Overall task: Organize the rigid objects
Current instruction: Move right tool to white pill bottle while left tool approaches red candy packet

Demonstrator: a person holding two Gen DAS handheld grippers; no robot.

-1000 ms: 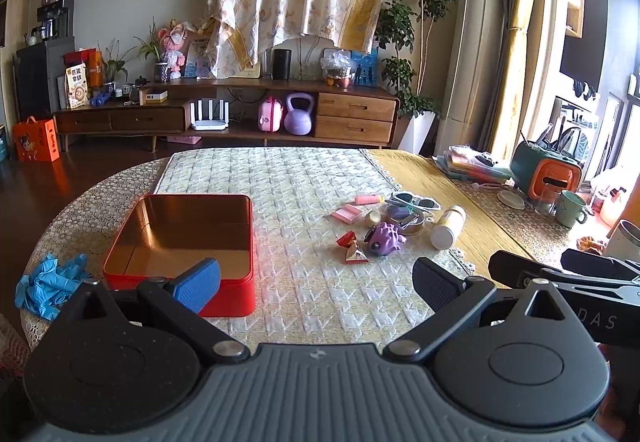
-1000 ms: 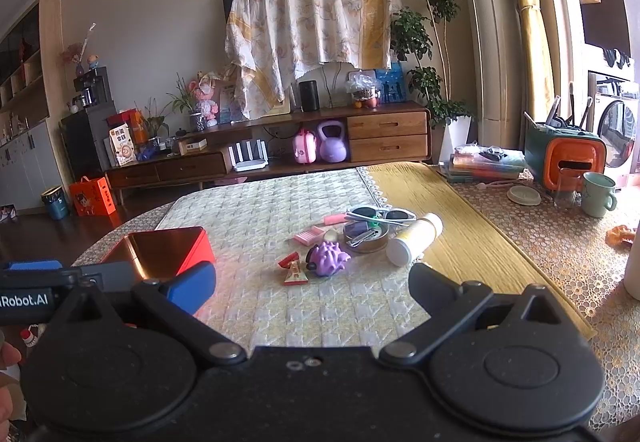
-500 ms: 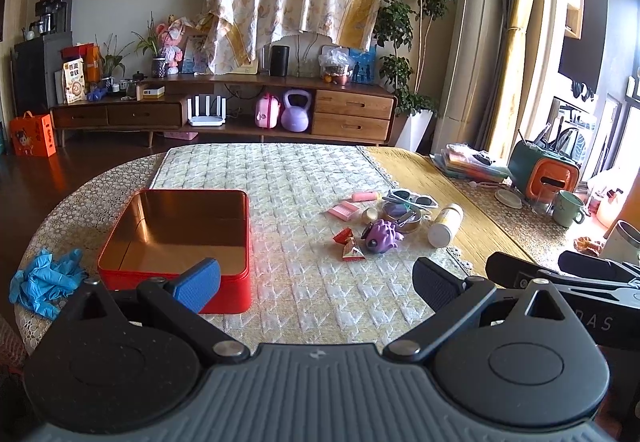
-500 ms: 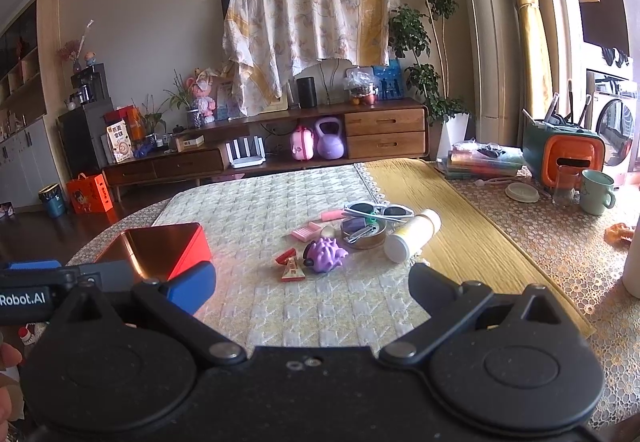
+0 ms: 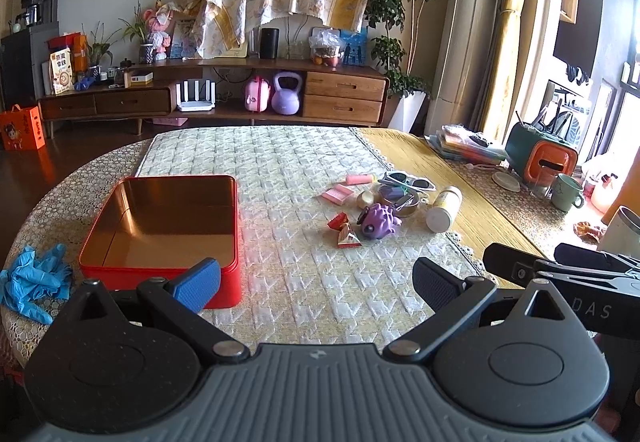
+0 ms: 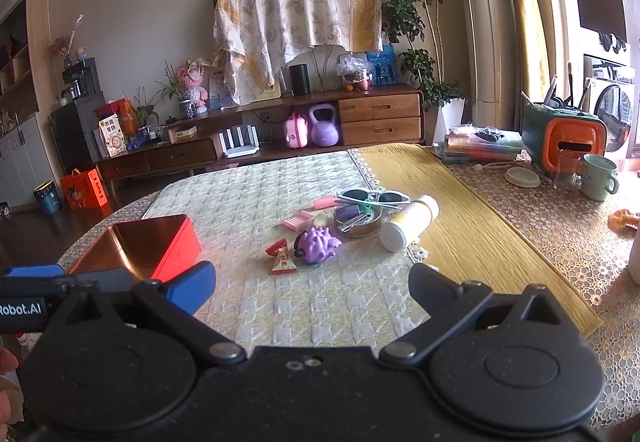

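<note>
An open, empty red tin box sits on the quilted mat at the left; it also shows in the right wrist view. A cluster of small objects lies to its right: a purple spiky toy, red candy wrappers, pink pieces, sunglasses, a round tin with nail clippers and a white bottle on its side. My left gripper is open and empty, near the table's front edge. My right gripper is open and empty, short of the cluster.
Blue gloves lie at the table's left edge. On the right stand a green mug, a glass, an orange-and-green caddy and stacked books. A wooden sideboard stands behind.
Both grippers have drawn back and risen slightly; the tin and the cluster sit a little farther up in both views. Nothing on the table has moved.
</note>
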